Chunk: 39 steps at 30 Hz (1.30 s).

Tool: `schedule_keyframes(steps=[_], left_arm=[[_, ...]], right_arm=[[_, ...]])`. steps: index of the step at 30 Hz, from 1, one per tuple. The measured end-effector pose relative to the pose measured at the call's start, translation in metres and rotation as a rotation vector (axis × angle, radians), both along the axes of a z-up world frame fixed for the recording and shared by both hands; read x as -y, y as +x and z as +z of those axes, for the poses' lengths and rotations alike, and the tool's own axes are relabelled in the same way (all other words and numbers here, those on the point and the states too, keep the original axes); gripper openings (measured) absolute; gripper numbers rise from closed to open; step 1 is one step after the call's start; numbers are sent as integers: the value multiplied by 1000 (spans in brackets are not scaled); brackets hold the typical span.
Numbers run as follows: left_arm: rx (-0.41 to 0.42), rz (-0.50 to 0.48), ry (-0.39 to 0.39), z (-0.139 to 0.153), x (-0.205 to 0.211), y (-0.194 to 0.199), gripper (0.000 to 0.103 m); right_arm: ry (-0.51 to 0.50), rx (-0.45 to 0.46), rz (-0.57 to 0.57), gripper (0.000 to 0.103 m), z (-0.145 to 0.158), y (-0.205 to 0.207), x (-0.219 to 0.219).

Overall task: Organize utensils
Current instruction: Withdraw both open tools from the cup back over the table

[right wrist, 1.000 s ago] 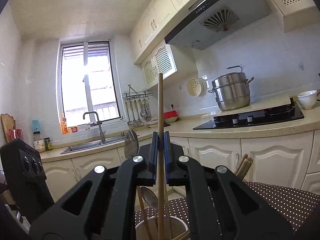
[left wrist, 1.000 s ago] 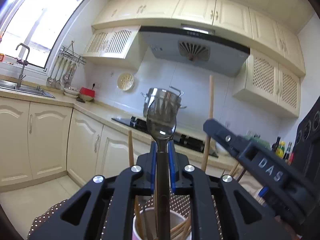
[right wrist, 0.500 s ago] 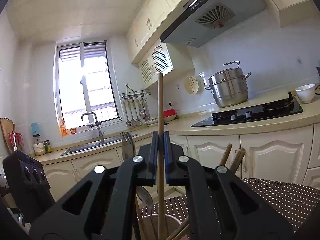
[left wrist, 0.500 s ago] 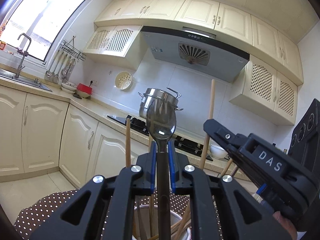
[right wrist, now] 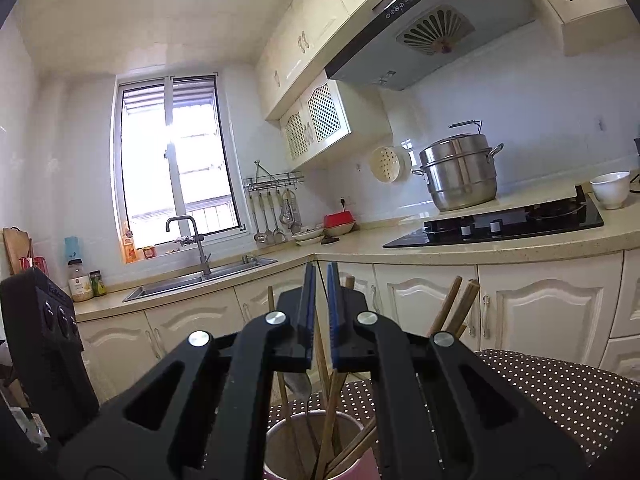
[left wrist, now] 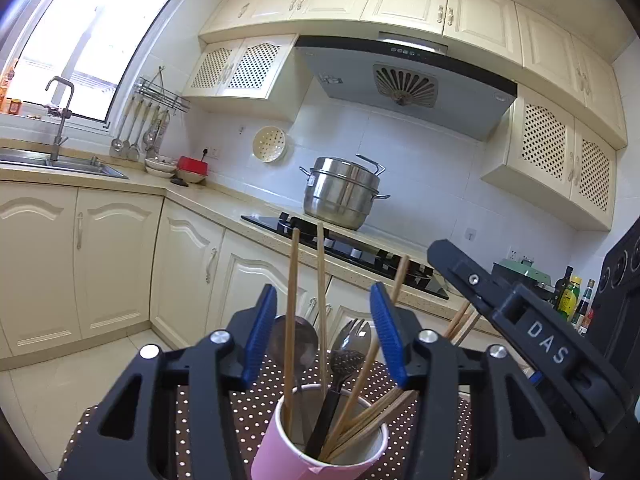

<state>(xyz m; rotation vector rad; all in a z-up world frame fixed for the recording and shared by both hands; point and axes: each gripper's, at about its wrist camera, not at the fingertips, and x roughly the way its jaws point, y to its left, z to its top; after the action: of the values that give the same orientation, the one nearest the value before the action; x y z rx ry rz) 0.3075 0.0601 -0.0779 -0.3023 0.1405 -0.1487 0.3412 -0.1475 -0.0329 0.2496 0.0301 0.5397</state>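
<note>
A pink paper cup [left wrist: 272, 448] stands on the dotted tablecloth [left wrist: 240, 412], just below both grippers. In it are a steel spoon [left wrist: 296, 340], a black-handled fork [left wrist: 354, 334] and several wooden chopsticks [left wrist: 291, 300]. My left gripper [left wrist: 323, 292] hangs over the cup with its jaws opening. The utensils rise between its blue pads [left wrist: 262, 332] untouched. My right gripper [right wrist: 321, 270] is shut to a thin slit. One chopstick [right wrist: 322, 344] shows through that slit and runs down into the cup [right wrist: 280, 428]. Whether the pads still pinch it I cannot tell.
Two thicker wooden sticks [right wrist: 456, 304] stand up behind the right jaw. Across the floor run cream cabinets, with a hob and a steel pot [left wrist: 342, 192] on the counter. The sink [left wrist: 60, 164] is at the left. A black appliance [left wrist: 620, 280] and bottles [left wrist: 572, 296] are at the right.
The left jaws parted and the spoon dropped from them into the cup. The chopstick that stood high above the right fingers has slid down toward the cup.
</note>
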Motion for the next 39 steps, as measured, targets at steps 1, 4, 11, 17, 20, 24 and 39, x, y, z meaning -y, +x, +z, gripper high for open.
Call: schedule_keyframes(steps=[1, 4, 11, 17, 20, 24, 39], left_arm=[[-11, 11, 8, 1, -1, -2, 53], [-54, 44, 54, 6, 0, -7, 56], [-107, 122, 138, 17, 1, -32, 62], [-124, 157, 195, 25, 7, -64, 65], [-137, 163, 208, 28, 11, -78, 70], [-174, 154, 228, 28, 15, -96, 74], [-544, 28, 212, -25, 12, -111, 78]], right_arm=[[-3, 0, 0, 6, 1, -2, 0], [-19, -1, -2, 6, 3, -8, 0], [-51, -24, -23, 6, 4, -24, 5], [-96, -55, -41, 7, 5, -51, 9], [-129, -78, -46, 7, 5, -64, 11], [-183, -132, -56, 7, 4, -79, 16], [-445, -608, -26, 52, -69, -96, 21]])
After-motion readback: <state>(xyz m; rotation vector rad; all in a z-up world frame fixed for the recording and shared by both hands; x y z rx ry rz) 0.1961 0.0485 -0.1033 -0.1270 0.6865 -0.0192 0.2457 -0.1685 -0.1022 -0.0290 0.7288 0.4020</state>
